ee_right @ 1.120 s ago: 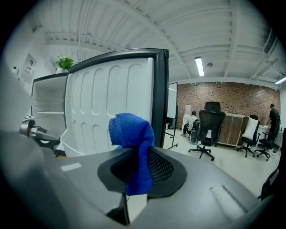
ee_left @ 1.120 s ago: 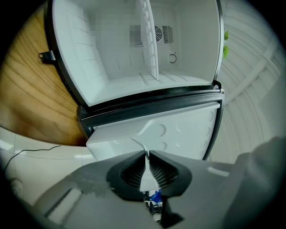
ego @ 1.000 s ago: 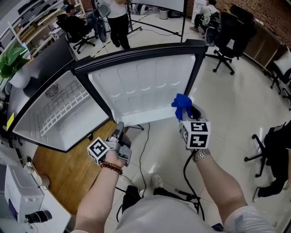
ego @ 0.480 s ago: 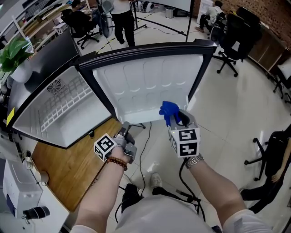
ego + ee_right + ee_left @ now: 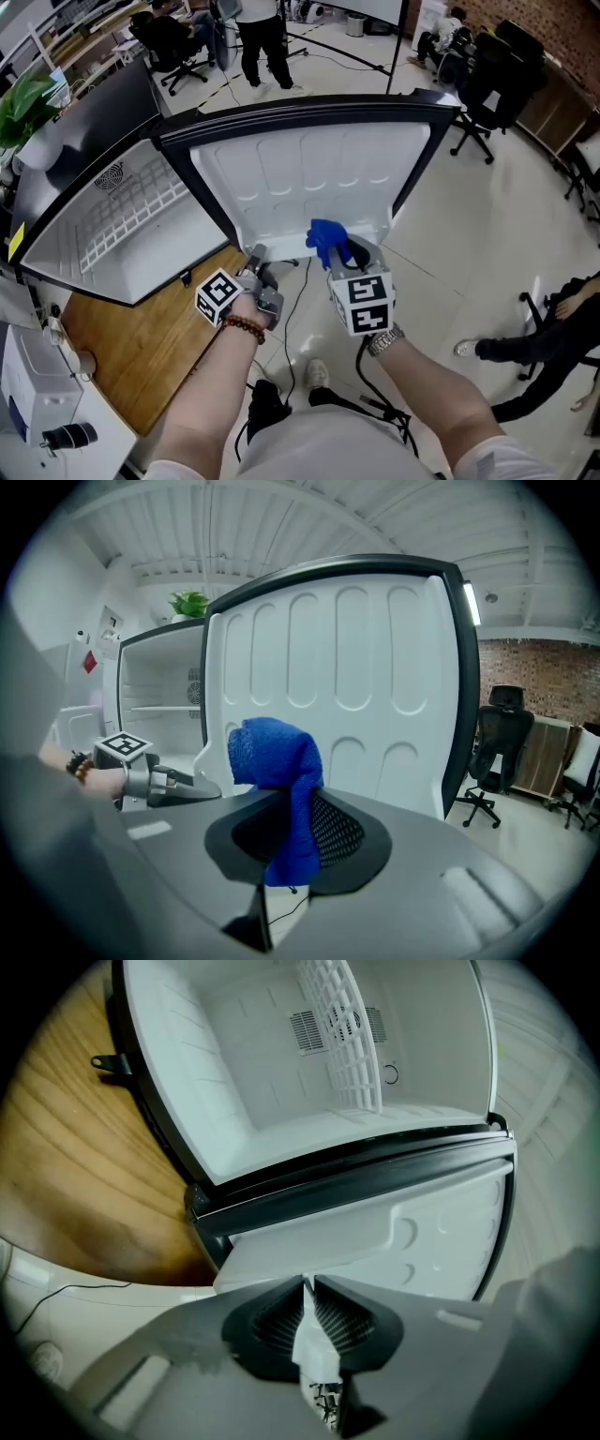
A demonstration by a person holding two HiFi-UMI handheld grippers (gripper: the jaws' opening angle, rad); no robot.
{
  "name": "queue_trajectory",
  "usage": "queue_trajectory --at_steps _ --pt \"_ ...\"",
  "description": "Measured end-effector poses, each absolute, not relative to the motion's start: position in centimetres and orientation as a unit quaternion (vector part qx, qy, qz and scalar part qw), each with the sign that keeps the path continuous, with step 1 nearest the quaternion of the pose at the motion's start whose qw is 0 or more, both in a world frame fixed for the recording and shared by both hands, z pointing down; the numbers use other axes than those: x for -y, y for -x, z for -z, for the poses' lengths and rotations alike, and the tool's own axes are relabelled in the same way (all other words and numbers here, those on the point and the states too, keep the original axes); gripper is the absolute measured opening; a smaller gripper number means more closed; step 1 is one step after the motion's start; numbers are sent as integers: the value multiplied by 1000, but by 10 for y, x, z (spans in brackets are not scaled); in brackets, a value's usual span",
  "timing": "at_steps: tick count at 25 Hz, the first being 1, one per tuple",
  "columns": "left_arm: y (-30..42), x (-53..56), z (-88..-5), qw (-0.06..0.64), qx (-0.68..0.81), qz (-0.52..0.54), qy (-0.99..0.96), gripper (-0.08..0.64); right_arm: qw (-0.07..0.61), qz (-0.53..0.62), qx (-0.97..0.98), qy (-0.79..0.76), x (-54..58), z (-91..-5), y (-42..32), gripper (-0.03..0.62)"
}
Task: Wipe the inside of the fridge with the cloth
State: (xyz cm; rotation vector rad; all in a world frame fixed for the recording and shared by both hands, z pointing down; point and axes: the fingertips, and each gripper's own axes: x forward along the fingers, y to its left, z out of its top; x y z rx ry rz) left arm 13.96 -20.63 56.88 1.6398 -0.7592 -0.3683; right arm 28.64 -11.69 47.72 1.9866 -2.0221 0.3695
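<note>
The small fridge stands open: its white inside with a wire shelf lies at the left, and its door swings out toward me, showing the moulded liner. A blue cloth hangs over the tips of my right gripper, which is shut on it just in front of the door's lower edge. My left gripper sits by the door's lower hinge-side corner. Its jaws are closed to a thin slit and hold nothing I can see.
A wooden surface lies below the fridge at the left. Cables run across the pale floor under my hands. Office chairs and standing people are behind the door. A person's legs lie at the right, and a plant stands far left.
My right gripper has carried the cloth leftward along the door's lower edge, toward the left gripper. The left gripper has sunk slightly. A person's legs have come into view at the right.
</note>
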Motion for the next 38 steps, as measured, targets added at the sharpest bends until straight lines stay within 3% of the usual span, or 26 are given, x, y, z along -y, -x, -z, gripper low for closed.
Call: queue_trajectory --at_steps 3,8,22,29,35,38 --pt "-141 204 -568 600 328 154 -714 44 142 -127 705 -683 120 -478 -284 57" --pt "-144 195 -560 598 315 142 -723 130 139 -127 712 -676 125 -475 -279 57" --pt "-112 167 -497 549 316 116 -765 129 123 -97 753 -640 129 -434 -221 57" --pt "-65 174 -422 404 355 100 -837 75 108 -72 774 -620 135 -400 -179 57" --pt "-7 161 -369 170 406 -3 -898 6 93 -57 789 -605 134 -373 -120 57" --pt "7 146 -342 88 401 -36 -911 6 79 -55 799 -594 128 -359 -94 57"
